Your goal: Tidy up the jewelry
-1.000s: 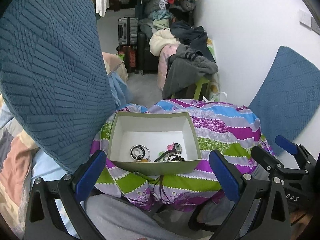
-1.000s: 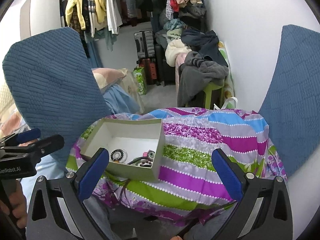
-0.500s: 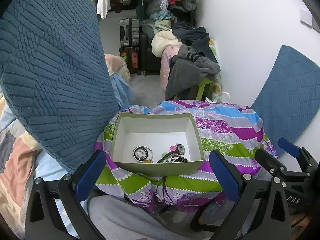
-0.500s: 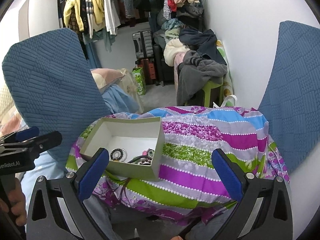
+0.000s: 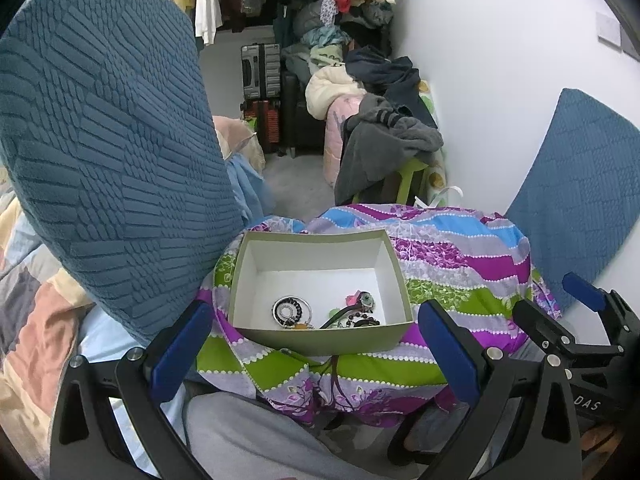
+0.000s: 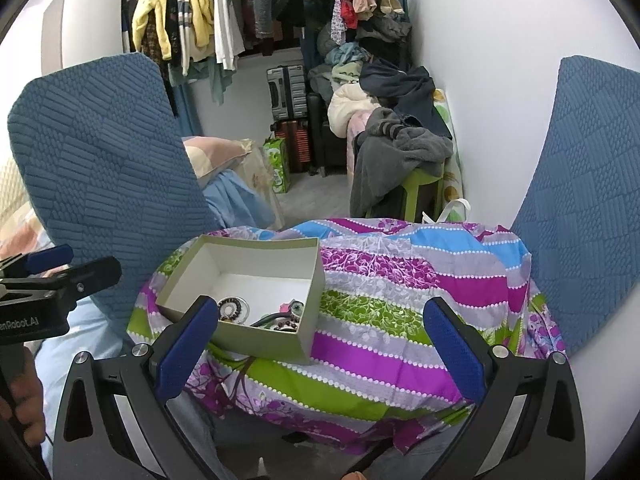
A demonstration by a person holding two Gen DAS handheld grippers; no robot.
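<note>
An open olive-green box (image 5: 384, 261) with a white inside sits on a striped cloth-covered table (image 5: 460, 264). In the box lie a coiled dark bead bracelet (image 5: 291, 312), a dark cord and a pink and green piece (image 5: 360, 300). The box also shows in the right wrist view (image 6: 310, 304). My left gripper (image 5: 314, 344) is open and empty, just short of the box's near wall. My right gripper (image 6: 320, 340) is open and empty, to the right of the box, over the cloth's near edge.
Blue quilted cushions stand to the left (image 5: 100, 152) and against the right wall (image 5: 572, 196). A green stool with piled clothes (image 6: 400, 152), suitcases (image 6: 286, 92) and hanging clothes (image 6: 192, 24) lie beyond. The left gripper's body (image 6: 52, 292) shows at the right view's left edge.
Both grippers have risen and pulled back slightly, so the box and table sit a little lower in both views. Nothing was taken hold of or let go.
</note>
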